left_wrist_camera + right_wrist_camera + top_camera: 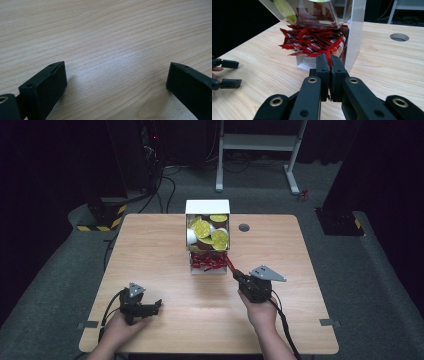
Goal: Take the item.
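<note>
Right tongs (329, 65): jaws pressed together on one red packet (328, 55), pinched at its near end. In the high view I see these tongs (235, 273) right of centre, with the packet (229, 263) running up and left from the tips to the heap of red packets (207, 261) at the foot of the white dispenser box (207, 207). In the right gripper view the heap (312, 41) fills the upper middle of the frame, lying in the low white tray (305, 63) under the box's clear sloped front; the held packet touches the heap at its far end. The box's white side wall (354, 35) stands just right of the tongs' tips.

Left tongs (116, 80): jaws spread wide, nothing between them, bare wood of the worktop (107, 30) behind. In the high view they (159, 304) sit at lower left, low over the worktop (150, 250), well apart from the box. They also appear at the left edge of the right gripper view (235, 73).

Upper part of the box holds round yellow-topped cups (210, 232). A round grey hole (244, 227) sits in the worktop just right of the box.
</note>
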Demonstrator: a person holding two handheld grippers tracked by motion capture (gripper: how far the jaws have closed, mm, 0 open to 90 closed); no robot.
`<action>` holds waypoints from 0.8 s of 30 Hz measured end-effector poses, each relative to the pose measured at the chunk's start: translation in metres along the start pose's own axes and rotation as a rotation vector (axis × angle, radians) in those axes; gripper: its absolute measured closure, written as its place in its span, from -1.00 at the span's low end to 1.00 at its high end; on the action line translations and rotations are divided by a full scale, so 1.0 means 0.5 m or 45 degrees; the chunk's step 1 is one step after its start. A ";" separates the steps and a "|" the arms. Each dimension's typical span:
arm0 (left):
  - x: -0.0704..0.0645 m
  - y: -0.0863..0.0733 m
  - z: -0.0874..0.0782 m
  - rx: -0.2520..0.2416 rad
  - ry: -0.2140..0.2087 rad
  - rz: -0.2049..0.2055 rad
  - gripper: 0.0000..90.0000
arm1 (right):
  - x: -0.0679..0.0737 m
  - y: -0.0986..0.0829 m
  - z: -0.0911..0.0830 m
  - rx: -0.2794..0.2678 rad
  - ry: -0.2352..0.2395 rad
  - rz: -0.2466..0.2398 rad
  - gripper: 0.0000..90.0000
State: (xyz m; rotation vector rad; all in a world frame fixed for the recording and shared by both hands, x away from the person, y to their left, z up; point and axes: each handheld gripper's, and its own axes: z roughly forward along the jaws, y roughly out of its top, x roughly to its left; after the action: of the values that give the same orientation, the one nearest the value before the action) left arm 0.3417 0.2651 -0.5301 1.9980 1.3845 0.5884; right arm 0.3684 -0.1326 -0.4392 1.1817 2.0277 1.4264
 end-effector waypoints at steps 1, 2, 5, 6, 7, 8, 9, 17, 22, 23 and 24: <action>0.000 0.000 0.000 0.000 0.000 -0.001 -0.92 | 0.001 -0.002 -0.004 -0.004 0.000 0.004 0.96; 0.000 0.000 0.000 0.000 0.000 -0.001 -0.92 | 0.002 -0.005 -0.008 -0.010 0.003 0.003 0.96; 0.000 0.000 0.000 0.000 0.000 0.000 -0.92 | 0.004 -0.012 -0.016 -0.035 0.000 0.005 0.96; 0.000 0.000 0.000 0.000 0.000 0.000 -0.92 | 0.003 -0.015 -0.019 -0.041 0.004 0.010 0.96; 0.000 0.000 0.000 -0.001 -0.001 -0.001 -0.92 | 0.003 -0.017 -0.021 -0.048 0.008 0.015 0.96; 0.000 0.000 0.000 -0.001 -0.001 -0.001 -0.92 | 0.003 -0.020 -0.024 -0.053 0.009 0.017 0.96; 0.000 0.000 0.000 -0.001 0.000 -0.001 -0.92 | 0.003 -0.022 -0.026 -0.056 0.008 0.022 0.96; 0.000 0.000 0.000 0.000 0.000 0.001 -0.92 | -0.007 -0.035 -0.047 -0.096 0.008 0.057 0.96; 0.000 0.000 0.000 0.000 0.000 0.001 -0.92 | -0.014 -0.040 -0.063 -0.105 -0.002 0.065 0.96; 0.000 0.000 0.000 0.000 -0.001 0.001 -0.92 | -0.015 -0.041 -0.065 -0.106 -0.003 0.068 0.96; 0.000 0.000 0.000 0.000 0.000 0.001 -0.92 | -0.017 -0.042 -0.068 -0.109 -0.006 0.068 0.96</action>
State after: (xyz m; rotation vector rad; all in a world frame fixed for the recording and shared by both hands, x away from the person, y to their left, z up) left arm 0.3417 0.2652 -0.5301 1.9986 1.3835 0.5884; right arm 0.3403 -0.1616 -0.4457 1.2102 1.9251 1.5185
